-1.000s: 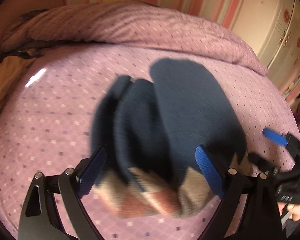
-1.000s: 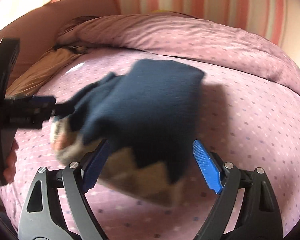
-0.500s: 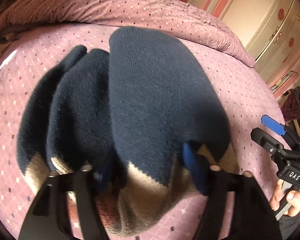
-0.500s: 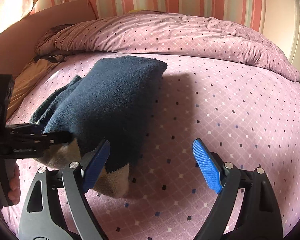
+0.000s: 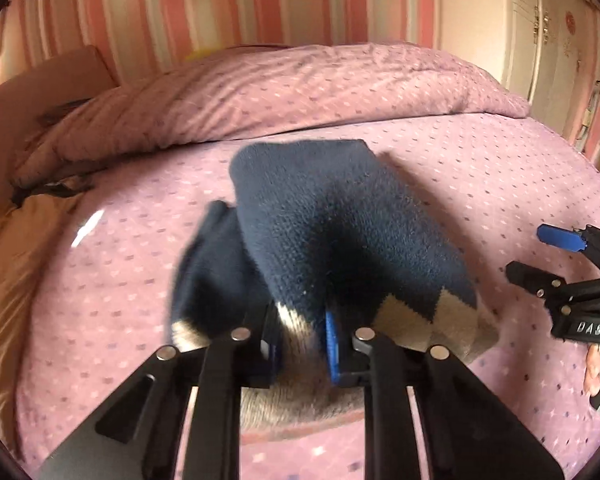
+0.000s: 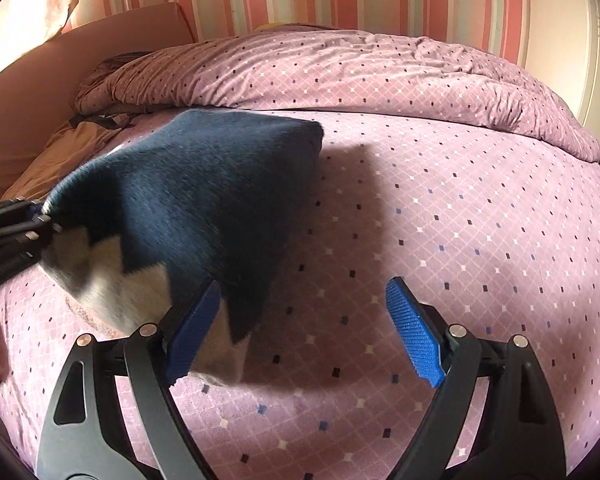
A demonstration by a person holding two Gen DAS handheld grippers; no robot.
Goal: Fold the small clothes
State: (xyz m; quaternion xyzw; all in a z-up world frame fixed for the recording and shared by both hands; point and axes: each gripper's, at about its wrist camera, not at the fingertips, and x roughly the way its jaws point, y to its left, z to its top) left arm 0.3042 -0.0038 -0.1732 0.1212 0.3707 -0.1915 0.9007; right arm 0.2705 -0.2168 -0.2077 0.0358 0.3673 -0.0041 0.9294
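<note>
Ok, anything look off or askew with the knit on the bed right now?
Nothing damaged. The navy sweater is bunched, not flat: the left gripper pinches its argyle hem, lifting it off the purple bedspread. The right gripper is open, empty.

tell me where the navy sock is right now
The navy sock sits mid-frame in the left wrist view, pinched at its tan cuff by the left claw, above the pink bedspread.
</note>
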